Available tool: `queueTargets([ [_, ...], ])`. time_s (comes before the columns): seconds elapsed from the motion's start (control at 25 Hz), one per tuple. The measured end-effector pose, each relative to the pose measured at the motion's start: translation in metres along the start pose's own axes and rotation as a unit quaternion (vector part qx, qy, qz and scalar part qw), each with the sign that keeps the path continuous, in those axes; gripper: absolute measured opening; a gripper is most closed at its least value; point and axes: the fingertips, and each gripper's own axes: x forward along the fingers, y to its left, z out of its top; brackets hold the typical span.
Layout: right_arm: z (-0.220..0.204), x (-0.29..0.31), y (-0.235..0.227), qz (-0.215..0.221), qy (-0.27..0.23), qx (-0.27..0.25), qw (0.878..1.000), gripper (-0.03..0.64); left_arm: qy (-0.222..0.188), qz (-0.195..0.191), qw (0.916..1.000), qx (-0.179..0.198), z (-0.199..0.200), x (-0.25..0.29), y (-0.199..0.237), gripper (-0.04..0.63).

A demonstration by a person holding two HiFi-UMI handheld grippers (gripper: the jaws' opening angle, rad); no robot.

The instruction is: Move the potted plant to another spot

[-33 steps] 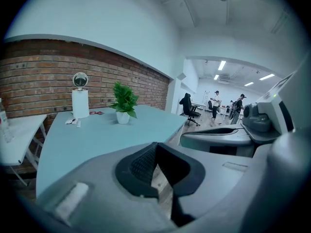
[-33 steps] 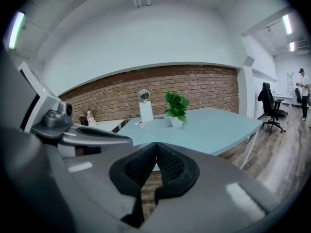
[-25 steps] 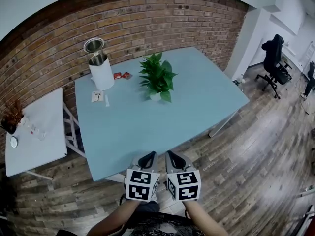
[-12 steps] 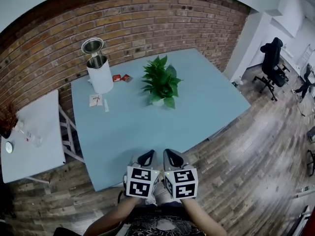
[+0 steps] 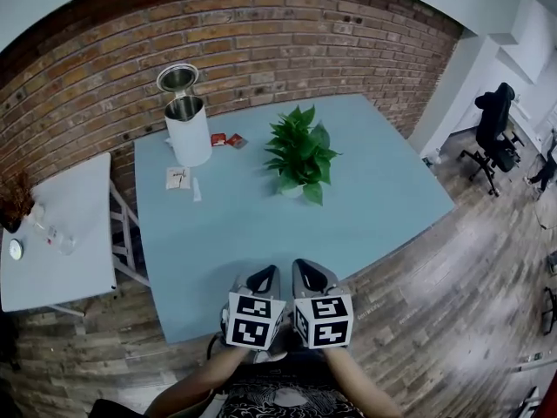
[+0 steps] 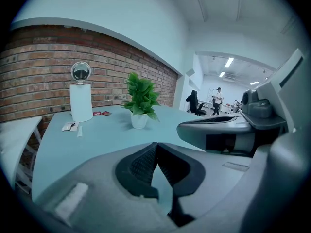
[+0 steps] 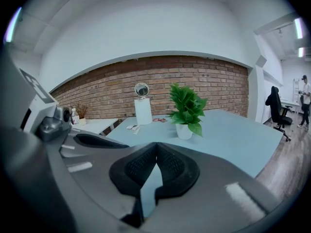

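The left hand-held gripper (image 5: pixel 264 275) and right hand-held gripper (image 5: pixel 305 270) are each pressed together (empty) at the bench's (image 5: pixel 218 242) near edge. The plant (image 5: pixel 302 153) stands mid-bench, well apart from them.

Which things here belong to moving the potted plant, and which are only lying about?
For the job: potted plant, blue table, left tool, right tool (both shut, empty).
Lying about: white bin, red packets, paper slips, side table, office chair.

Light blue table (image 5: pixel 374 200), potted plant (image 5: pixel 302 151), white canister (image 5: pixel 189 132), small packets (image 5: pixel 178 178)
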Motion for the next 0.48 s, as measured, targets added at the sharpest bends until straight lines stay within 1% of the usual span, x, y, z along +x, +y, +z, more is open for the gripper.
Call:
queueTargets([
  [0.2,0.007,0.024,-0.009,0.022,0.003,-0.008,1.0,0.002,-0.003,0.023,0.9996,-0.013,0.009,0.016,0.016,-0.008],
  [0.32,0.011,0.04,-0.017,0.037,0.004,-0.012,0.999,0.002,0.0,0.031,0.999,-0.031,0.01,0.028,0.022,-0.008],
  [0.48,0.016,0.064,-0.029,0.059,0.011,-0.017,0.998,0.002,0.008,0.054,0.9972,-0.051,0.01,0.04,0.031,-0.008],
])
